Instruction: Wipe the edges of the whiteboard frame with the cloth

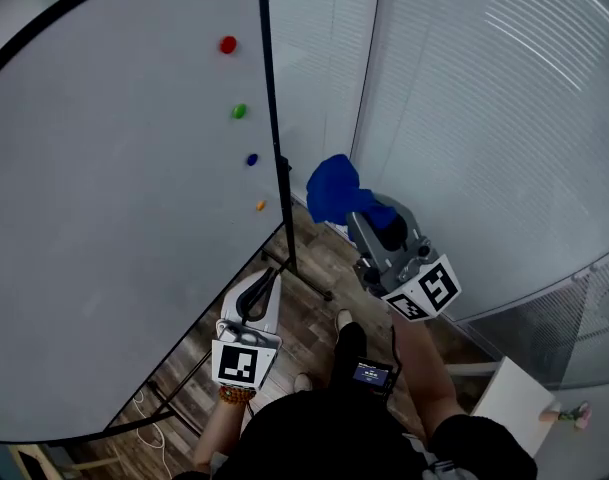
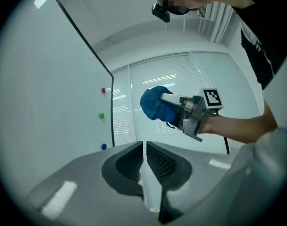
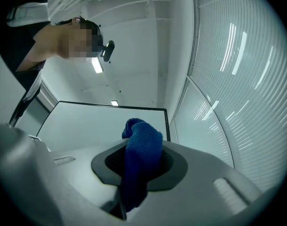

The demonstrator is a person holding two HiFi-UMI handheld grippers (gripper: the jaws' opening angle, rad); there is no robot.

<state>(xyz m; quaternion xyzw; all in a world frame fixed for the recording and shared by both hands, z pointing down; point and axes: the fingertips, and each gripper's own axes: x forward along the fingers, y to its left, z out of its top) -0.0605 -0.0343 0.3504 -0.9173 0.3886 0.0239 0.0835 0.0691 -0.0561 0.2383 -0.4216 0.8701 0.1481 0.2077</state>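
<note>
Head view — right gripper [image 1: 372, 211] aloft with cloth [image 1: 333, 188], near whiteboard frame [image 1: 271, 118]

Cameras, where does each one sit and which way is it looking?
Head view: on the person's head, looking steeply down at whiteboard, left tool, right tool, arms, shoes.
Left gripper view: on the left tool, looking up past shut jaws at the right tool and forearm.
Right gripper view: on the right tool, jaws clamping the blue cloth, facing the whiteboard; a dark shirt shows.
Shared: all three show cloth and whiteboard.
</note>
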